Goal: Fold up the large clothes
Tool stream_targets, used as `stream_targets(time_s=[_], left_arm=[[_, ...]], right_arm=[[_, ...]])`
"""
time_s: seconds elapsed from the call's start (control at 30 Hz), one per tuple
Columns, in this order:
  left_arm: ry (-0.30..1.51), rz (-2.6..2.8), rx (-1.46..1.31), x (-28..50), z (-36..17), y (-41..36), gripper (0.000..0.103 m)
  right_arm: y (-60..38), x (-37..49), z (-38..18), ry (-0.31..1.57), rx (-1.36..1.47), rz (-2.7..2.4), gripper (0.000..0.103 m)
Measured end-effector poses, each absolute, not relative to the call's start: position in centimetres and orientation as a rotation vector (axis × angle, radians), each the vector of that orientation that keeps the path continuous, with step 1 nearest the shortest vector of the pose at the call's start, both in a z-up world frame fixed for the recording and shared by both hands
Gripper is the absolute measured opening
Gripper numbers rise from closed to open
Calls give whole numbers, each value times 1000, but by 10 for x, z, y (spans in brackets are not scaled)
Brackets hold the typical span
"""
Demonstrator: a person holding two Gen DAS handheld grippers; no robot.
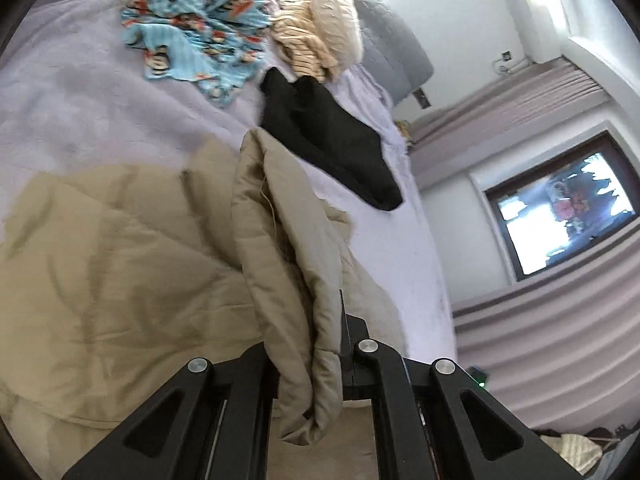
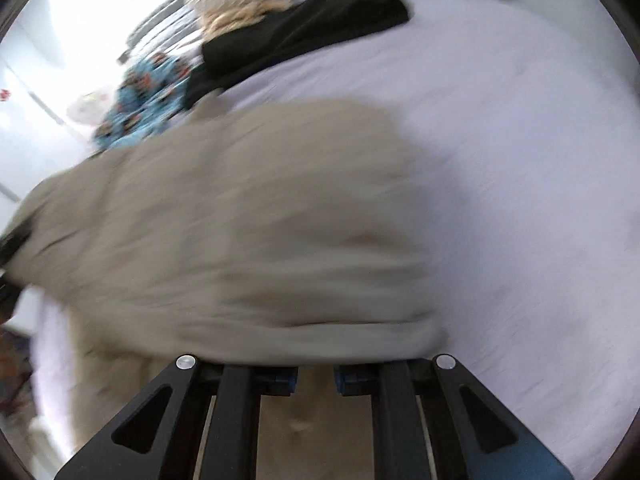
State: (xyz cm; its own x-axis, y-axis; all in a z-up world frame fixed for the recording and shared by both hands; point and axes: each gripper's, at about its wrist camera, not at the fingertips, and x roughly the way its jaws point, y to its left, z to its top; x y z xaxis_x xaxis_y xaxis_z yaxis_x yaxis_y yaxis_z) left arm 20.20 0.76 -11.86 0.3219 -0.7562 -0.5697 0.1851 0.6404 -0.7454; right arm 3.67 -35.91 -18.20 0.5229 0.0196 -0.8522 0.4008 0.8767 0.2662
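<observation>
A large beige quilted garment (image 1: 120, 260) lies spread on the lilac bed (image 1: 60, 100). One folded edge of it is lifted and runs down between the fingers of my left gripper (image 1: 320, 360), which is shut on that cloth. In the blurred right wrist view the same beige garment (image 2: 240, 220) bulges over the fingertips of my right gripper (image 2: 316, 376). Its blue-padded jaws stand close together with beige cloth pinched between them. The garment's far end reaches the left edge of that view.
Beyond the beige garment lie a black garment (image 1: 332, 140), a blue patterned cloth (image 1: 192, 20) and a cream knit (image 1: 320, 28). The bed's right edge drops off toward a wall with a window (image 1: 568, 212). Bare lilac sheet (image 2: 520, 160) spreads to the right.
</observation>
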Motion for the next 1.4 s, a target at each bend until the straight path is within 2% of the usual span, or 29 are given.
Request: stream_targets(time_s=[0.2,0.27,0.37,0.43,0.5,0.57,0.63,0.67,0.77,0.93,0.97,1.0,1.03,1.13,1.27,1.37,1.4], left_arm=[[1251,-552,-493,199,-203,3,8],[1283,-535,-470,194,-224,2,8],[1269,-529,-453,190,-227,2,8],[1270,-528,-439,193,-227,0,8],[1273,-526,-432,194,-227,-3,8],[1272,-522,-420,189,-223,-8,8],[1272,-515,-410,191,-225,-13,8],[1272,-512,-407,191,-230,-16,8],[1276,-503,-401,190,-232,-16,8],[1273,-498,-381,191,-225,-23,8],[1268,-497,-377,191,-223,-23,8],[1261,-497,-369,191,-223,-23,8],[1258,-503,-368,191,-224,-22,8],[1259,-527,-400,195,-231,-26,9],[1255,-510,-370,194,-231,-31,11],[1261,-461,-320,190,-219,-19,23],[1251,-443,-304,189,-214,-14,23]], right_arm=[[-368,27,-194,997,360,-307,1],[-373,28,-202,1018,419,-305,0],[-390,14,-204,1043,567,-258,0],[-398,0,-200,1085,724,-178,12],[-402,-20,-187,1027,921,0,14],[-402,-31,-159,956,918,78,29],[-411,-27,-142,919,863,38,64],[-419,-18,-141,896,854,6,67],[-447,23,-165,901,901,-80,67],[-474,90,-228,926,1214,-23,65],[-472,96,-232,935,1238,-6,55],[-467,102,-230,943,1215,6,19],[-461,110,-222,969,1112,-6,14],[-452,124,-225,1039,882,-106,12],[-457,122,-243,1045,833,-154,12],[-451,121,-236,1041,780,-176,12],[-448,121,-232,1049,730,-187,12]])
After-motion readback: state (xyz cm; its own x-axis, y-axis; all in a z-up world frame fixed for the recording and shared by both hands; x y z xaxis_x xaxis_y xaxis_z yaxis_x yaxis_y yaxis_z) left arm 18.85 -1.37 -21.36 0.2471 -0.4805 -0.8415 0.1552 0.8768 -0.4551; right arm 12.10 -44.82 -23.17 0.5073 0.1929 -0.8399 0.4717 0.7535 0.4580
